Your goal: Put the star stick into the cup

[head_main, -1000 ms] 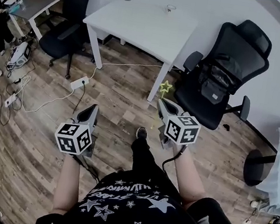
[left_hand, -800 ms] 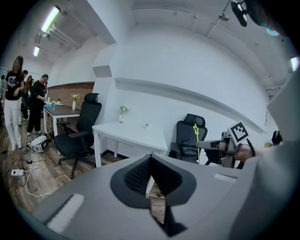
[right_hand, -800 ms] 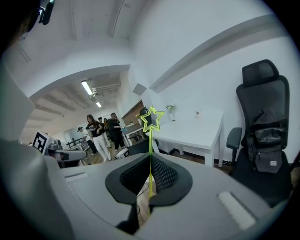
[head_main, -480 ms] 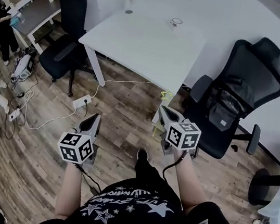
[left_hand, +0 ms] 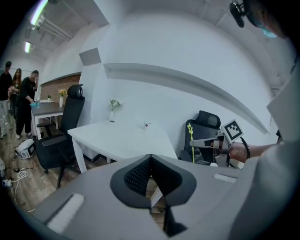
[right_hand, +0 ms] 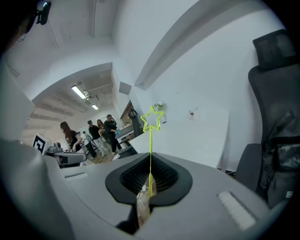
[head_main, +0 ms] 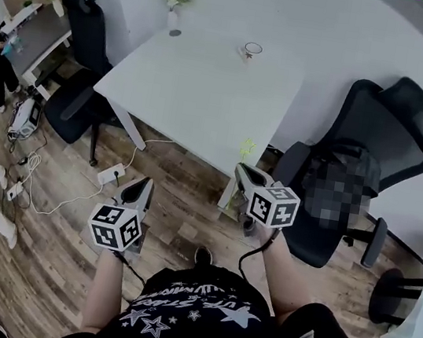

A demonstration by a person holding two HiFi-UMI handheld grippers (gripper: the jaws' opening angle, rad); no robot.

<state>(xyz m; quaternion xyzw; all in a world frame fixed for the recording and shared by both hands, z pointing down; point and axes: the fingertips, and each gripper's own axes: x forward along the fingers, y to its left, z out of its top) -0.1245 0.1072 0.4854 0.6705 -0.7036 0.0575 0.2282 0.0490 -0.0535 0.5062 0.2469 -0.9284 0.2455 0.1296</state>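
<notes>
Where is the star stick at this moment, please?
In the right gripper view the star stick stands upright, clamped in the right gripper. In the head view its star sits right of centre, by the white table's near edge.

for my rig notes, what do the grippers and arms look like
Both the left gripper and the right gripper are grey, tapering to pointed tips, with black ribbed pads. Each carries a white cube printed with black square markers. A dark cable trails from the right one. The person wears a black short-sleeved shirt with white stars.
</notes>
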